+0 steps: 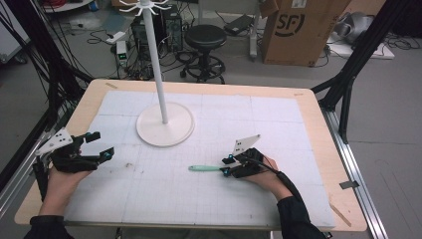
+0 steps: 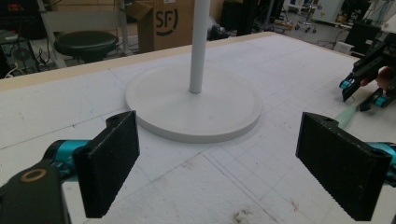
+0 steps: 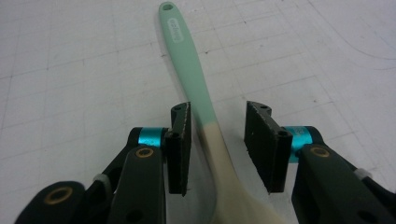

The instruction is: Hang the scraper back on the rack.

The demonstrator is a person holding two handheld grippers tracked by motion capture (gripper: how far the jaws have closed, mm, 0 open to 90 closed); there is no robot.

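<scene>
Left of the white stand (image 1: 164, 124), the left claw (image 1: 97, 144) hovered over the surface (image 1: 199, 199), jaws spread wide and empty. Right of the stand's base, the right claw (image 1: 227, 165) straddled a wooden spoon with a mint-green handle (image 3: 187, 70), jaws part-spread and not yet pinching. The spoon lay flat; lifting seemingly remained undone.
</scene>
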